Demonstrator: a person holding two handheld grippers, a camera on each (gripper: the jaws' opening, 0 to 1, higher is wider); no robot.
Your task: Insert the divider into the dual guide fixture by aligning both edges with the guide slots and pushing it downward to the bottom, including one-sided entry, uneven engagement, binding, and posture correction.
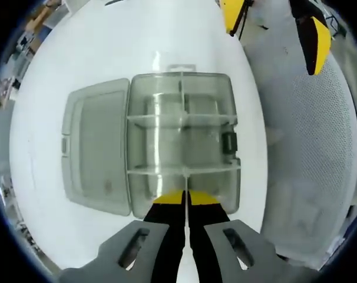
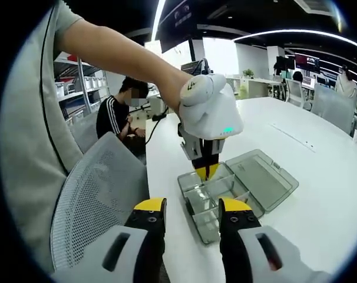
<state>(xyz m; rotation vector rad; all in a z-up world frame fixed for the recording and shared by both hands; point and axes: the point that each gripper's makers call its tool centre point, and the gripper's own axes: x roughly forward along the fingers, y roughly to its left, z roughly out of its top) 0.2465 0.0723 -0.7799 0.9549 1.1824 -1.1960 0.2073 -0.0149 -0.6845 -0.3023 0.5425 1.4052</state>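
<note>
A clear plastic compartment box (image 1: 225,94) lies on the white table with its lid (image 1: 96,147) folded open to the left. Two cross partitions stand in it, and a short one sits in the far section. My left gripper (image 1: 184,197) is at the box's near wall, jaws pressed together on a thin clear divider (image 1: 184,187) held edge-on. In the right gripper view the left gripper (image 2: 206,172) points straight down into the box (image 2: 211,227), whose lid (image 2: 264,180) lies to the right. My right gripper (image 2: 191,206) stands open and holds nothing, back from the box. It is also at the top right (image 1: 275,29).
A grey mesh chair (image 1: 320,130) stands against the table edge beside the box, and is at the lower left (image 2: 96,200). The white table (image 2: 320,194) stretches on past the lid. A person (image 2: 116,121) sits at a desk further back, among office desks and shelves.
</note>
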